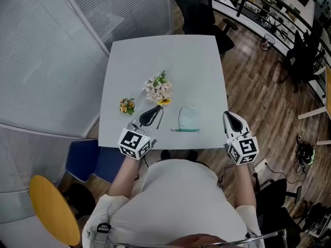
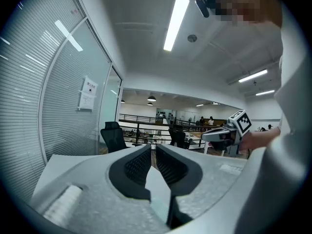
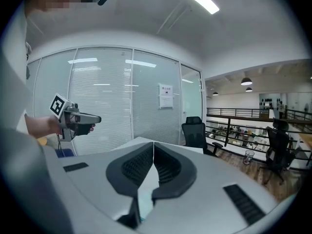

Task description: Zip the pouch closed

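over the front of the table (image 1: pixel 155 56), left claw (image 1: pixel 156 110) and right claw (image 1: pixel 228 114) flank the pouch (image 1: pixel 188 119), both pressed together, empty.

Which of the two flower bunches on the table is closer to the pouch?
The bigger pale pink bunch; the small orange bunch lies farther left of the pouch.

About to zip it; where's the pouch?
Head view: the pouch lies on the table near the person's edge, just right of the left hand-held gripper, nearer than the pale flowers.

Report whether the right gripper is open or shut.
Shut and empty: the right gripper shows its jaws meeting at the tips in its own view, nothing between them.
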`<action>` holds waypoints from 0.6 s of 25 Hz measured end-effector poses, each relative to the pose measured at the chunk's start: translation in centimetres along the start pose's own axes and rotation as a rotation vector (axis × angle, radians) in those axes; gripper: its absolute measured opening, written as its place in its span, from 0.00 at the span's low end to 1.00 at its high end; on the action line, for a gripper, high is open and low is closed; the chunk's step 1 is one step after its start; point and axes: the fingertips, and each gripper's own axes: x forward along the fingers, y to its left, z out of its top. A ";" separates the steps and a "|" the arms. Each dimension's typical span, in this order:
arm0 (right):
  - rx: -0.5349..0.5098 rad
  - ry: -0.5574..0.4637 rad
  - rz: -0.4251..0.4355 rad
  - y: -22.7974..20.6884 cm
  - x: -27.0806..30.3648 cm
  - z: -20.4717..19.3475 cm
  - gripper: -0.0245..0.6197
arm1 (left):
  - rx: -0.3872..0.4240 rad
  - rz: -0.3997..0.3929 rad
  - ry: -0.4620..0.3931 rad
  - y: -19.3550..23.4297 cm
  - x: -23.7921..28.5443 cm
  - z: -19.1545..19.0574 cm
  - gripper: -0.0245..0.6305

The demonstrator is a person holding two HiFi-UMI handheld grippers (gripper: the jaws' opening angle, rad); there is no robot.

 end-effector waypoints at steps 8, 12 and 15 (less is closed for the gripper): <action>0.011 -0.032 -0.014 0.5 -0.9 0.8 0.04 | -0.001 -0.019 -0.016 -0.3 -0.3 0.7 0.07; 0.014 -0.041 -0.021 0.7 -1.1 1.0 0.04 | 0.000 -0.026 -0.018 -0.5 -0.4 0.7 0.07; 0.023 -0.044 -0.030 0.6 -1.2 1.0 0.04 | 0.002 -0.029 -0.018 -0.5 -0.4 0.7 0.07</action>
